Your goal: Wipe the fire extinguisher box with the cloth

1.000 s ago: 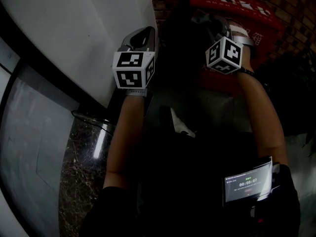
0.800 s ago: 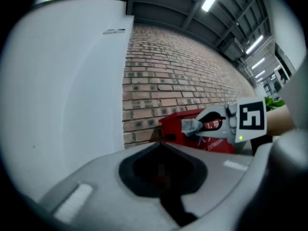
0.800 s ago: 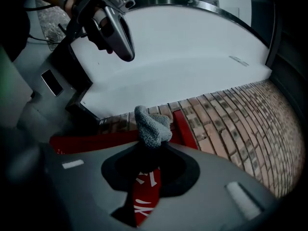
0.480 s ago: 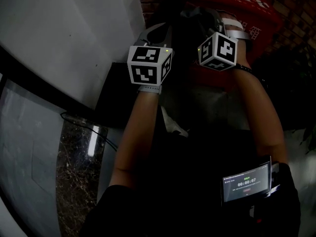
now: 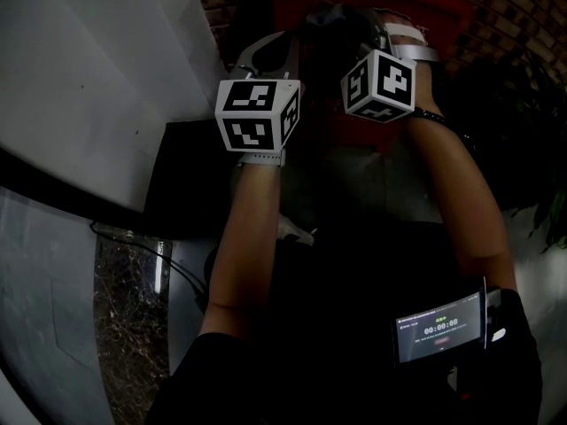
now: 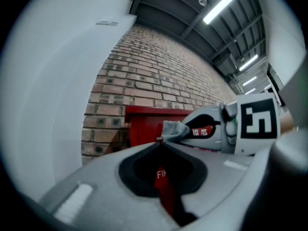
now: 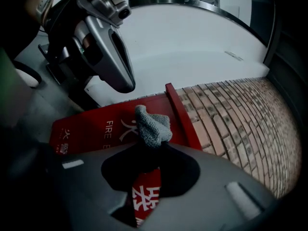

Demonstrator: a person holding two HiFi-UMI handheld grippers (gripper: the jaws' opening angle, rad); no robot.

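The right gripper (image 7: 155, 147) pinches a bunched grey cloth (image 7: 153, 124) at its jaw tips, at the centre of its view. Behind it, at lower left, is the red fire extinguisher box (image 7: 91, 129), set against a brick wall (image 7: 231, 119). The left gripper (image 6: 159, 141) has its jaws pressed together, with nothing between them.

The floor (image 5: 381, 184) is pale grey, with a strip of dark speckled stone (image 5: 128, 326) along its left. A thin cable (image 5: 124, 233) lies across the strip. The red box (image 7: 91, 126) seems to stand on the floor, its foot lost in shadow.
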